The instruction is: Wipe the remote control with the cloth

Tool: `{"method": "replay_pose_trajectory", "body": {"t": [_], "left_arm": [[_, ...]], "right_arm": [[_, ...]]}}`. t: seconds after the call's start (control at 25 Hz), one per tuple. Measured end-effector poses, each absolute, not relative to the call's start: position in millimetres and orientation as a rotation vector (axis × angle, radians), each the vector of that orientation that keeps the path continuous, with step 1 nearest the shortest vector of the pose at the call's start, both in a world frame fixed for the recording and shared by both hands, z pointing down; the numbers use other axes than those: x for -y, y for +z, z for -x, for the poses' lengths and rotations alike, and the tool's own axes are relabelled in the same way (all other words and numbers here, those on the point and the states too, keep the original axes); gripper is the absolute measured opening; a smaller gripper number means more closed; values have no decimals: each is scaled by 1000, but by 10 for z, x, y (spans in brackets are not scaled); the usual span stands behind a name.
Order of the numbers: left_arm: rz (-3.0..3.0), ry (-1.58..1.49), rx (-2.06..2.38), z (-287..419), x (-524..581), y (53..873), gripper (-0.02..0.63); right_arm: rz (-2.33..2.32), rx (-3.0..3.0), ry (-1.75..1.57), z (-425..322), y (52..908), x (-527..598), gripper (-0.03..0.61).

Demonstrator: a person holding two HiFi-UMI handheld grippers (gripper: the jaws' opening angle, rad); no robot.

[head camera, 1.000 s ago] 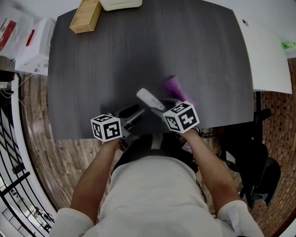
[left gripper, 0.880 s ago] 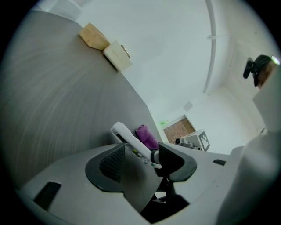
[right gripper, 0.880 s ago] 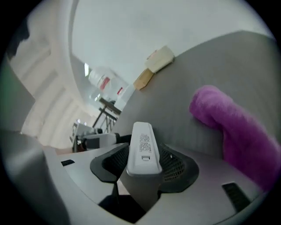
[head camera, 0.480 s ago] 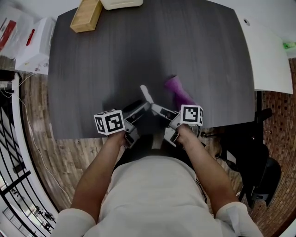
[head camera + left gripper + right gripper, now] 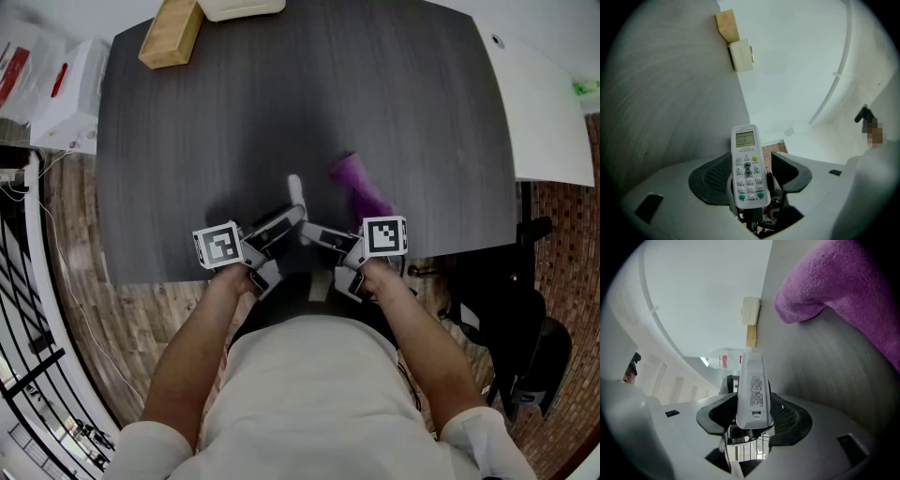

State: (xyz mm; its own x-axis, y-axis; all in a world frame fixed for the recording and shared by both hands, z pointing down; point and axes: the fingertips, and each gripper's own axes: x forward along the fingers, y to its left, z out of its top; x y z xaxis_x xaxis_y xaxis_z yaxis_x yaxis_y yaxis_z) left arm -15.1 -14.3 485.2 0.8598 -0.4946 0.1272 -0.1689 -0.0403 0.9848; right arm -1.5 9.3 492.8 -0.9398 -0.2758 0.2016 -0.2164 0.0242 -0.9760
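White and slim, the remote control (image 5: 295, 187) is seen over the near part of the dark grey table (image 5: 234, 112), at the spot where the two pairs of fingers meet. It is gripped at its lower end by the right gripper (image 5: 317, 232), and the rest of its body is stuck out past the fingertips, away from the person.

In the right gripper view, the back of the remote control (image 5: 753, 390), with its printed label, is turned toward the camera. A dark ribbed pad of the right gripper (image 5: 752, 416) is pressed against each long edge.

In the left gripper view, the button face and small screen of the remote control (image 5: 749, 164) are shown. It stands between the fingers of the left gripper (image 5: 752, 173), which have just been opening. A clear gap is seen between it and the finger at that view's right, so no grip is made by this gripper. In the head view, the left gripper (image 5: 286, 221) is brought in from the left.

Purple and bunched, the cloth (image 5: 359, 186) lies on the table just beyond and to the right of the right fingers. It is apart from the remote control and held by neither gripper. In the right gripper view, the cloth (image 5: 843, 291) fills the upper right.

Far beyond both pairs of fingers, a wooden block (image 5: 171, 33) and a white container (image 5: 244, 7) are set side by side at the table's far edge.
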Motion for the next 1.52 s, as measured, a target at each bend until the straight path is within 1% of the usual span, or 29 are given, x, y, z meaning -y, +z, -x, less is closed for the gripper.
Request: {"method": "replay_pose_trajectory", "body": {"t": [0.24,0.28,0.32,0.6,0.8,1.0,1.08,1.32,1.44,1.52], "left_arm": [[-1721,-249,453,128,102,4803,243],[-1737,-237,450,142,96,4814,210],[-1748,-226,448,157,88,4826,209],[-1759,-237,412,126,36,4668,209],[-1767,-238,371,97,7,4642,222],[-1796,-181,518,264,120,4709,221],[-1818,-62,654,416,201,4837,221],[-1858,560,1023,823,364,5277,221],[-1875,744,1115,858,422,5358,222],[-1873,793,1155,849,460,5377,222]], "right_arm": [[438,-2264,-2113,101,4886,-213,224],[419,-2290,-2102,110,4877,-222,224],[400,-2317,-2088,122,4863,-229,224],[332,-2432,-2043,144,4861,-325,224],[294,-2477,-2046,201,4796,-367,222],[400,-2557,-1932,202,4754,-265,224],[503,-2592,-1870,143,4738,-184,224],[890,-2711,-1681,-199,4748,7,224],[1021,-2791,-1613,-326,4794,35,224],[1069,-2816,-1598,-368,4830,45,224]]}}
